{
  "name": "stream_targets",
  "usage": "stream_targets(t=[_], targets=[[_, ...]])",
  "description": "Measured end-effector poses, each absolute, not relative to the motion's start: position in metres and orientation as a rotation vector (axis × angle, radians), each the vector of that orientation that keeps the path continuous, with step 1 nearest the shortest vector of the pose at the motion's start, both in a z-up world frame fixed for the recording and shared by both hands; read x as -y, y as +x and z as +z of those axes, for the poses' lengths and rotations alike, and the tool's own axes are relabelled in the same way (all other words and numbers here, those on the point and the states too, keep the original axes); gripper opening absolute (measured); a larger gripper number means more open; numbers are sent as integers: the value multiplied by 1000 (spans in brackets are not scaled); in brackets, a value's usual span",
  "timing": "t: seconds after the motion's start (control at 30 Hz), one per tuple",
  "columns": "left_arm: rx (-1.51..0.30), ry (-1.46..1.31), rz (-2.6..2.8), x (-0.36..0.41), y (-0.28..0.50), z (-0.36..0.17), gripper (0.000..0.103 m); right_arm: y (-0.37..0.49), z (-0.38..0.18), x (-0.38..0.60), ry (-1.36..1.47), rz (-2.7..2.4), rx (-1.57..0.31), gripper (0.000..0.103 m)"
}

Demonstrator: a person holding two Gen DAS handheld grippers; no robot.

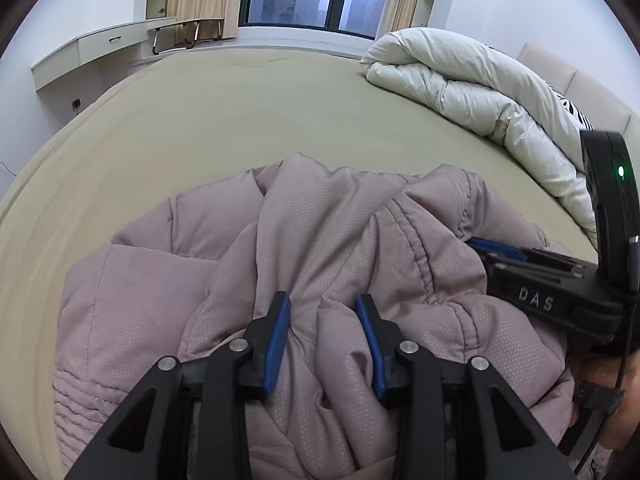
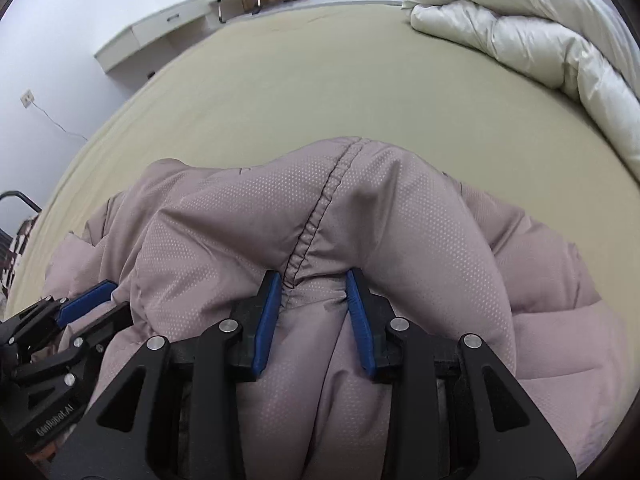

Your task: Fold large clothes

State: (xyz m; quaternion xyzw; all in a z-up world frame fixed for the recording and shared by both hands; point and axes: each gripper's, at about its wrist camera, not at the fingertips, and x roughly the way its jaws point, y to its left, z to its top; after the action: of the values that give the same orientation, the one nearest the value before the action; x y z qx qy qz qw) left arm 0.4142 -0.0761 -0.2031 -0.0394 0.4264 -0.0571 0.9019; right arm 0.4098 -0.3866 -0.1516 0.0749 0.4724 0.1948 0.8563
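The mauve puffer jacket (image 1: 320, 248) lies bunched on the near part of the bed (image 1: 224, 120), filling the lower half of both wrist views, with bare olive sheet beyond it toward twelve o'clock and a rolled white duvet (image 1: 480, 92) off at about two o'clock. The left gripper (image 1: 324, 312) is clenched on a thick pinch of the jacket's fabric, its blue pads pressing a gathered ridge from either side. The right gripper (image 2: 312, 288) likewise grasps the jacket, biting just beside a stitched seam (image 2: 320, 208) that runs up toward twelve o'clock over a raised hump of padding. Each gripper shows in the other's view: the right at three o'clock from the left camera, the left at eight o'clock from the right camera, so the two holds sit close together on the same bundle. The step in hand looks like carrying a gathered edge of the jacket over to lay a fold. To do it well, both holds should travel together at the same height (puffy fill slides easily out of a shallow pinch), keeping the fabric between them taut rather than sagging. I would aim the fold toward the bare sheet at twelve o'clock, clear of the duvet, and lower the edge flat before letting go so the padding does not spring back.
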Motion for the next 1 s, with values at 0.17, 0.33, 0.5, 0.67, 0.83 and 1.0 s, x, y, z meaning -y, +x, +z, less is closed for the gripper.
stream_targets(t=[0.17, 0.33, 0.5, 0.67, 0.83, 1.0], targets=[[-874, -61, -99, 80, 411, -197, 38, 409, -155, 380, 117, 408, -981, 34], [-790, -77, -81, 78, 389, -164, 35, 390, -93, 408, 223, 437, -828, 34], [-831, -86, -61, 74, 396, -180, 37, 433, -88, 392, 182, 401, -882, 34], [-838, -101, -88, 72, 406, -193, 37, 454, -151, 367, 133, 358, -1012, 33], [-860, -120, -85, 71, 420, -203, 38, 456, -154, 358, 114, 346, -1028, 33], [-873, -118, -95, 69, 420, -203, 38, 436, -131, 373, 205, 361, -1031, 34]])
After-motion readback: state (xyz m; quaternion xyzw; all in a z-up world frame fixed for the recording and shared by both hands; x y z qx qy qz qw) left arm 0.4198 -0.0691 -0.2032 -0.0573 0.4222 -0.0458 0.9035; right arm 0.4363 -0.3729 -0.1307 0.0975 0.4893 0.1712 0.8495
